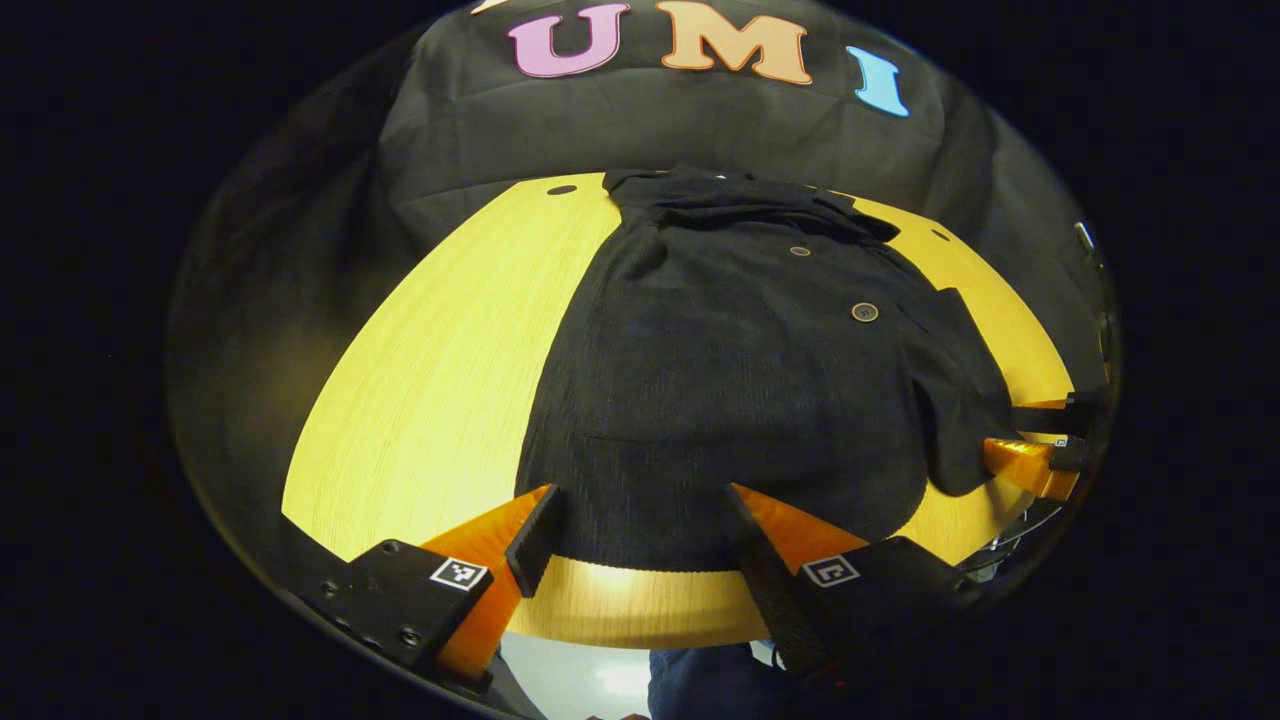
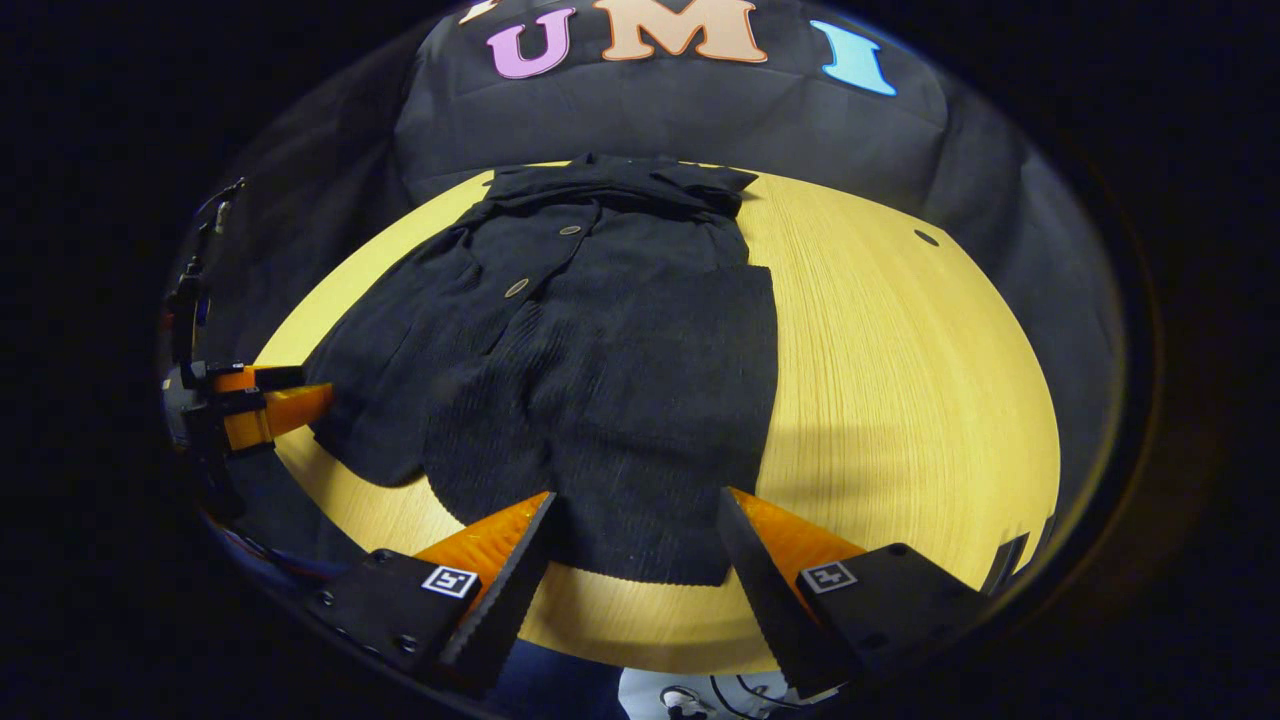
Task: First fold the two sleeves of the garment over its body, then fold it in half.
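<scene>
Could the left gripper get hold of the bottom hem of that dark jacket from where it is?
Probably yes. The left gripper is open, its fingers either side of the jacket's near hem, with nothing between them but bare table.

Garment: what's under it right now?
The wooden table shows bare around the garment and past its near hem. The tabletop beneath the cloth is covered, so anything lying under it cannot be seen.

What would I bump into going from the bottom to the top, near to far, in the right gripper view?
The right claw, open → near edge of the wooden table → the dark garment's hem → its buttons → its collar → the black cloth wall.
</scene>
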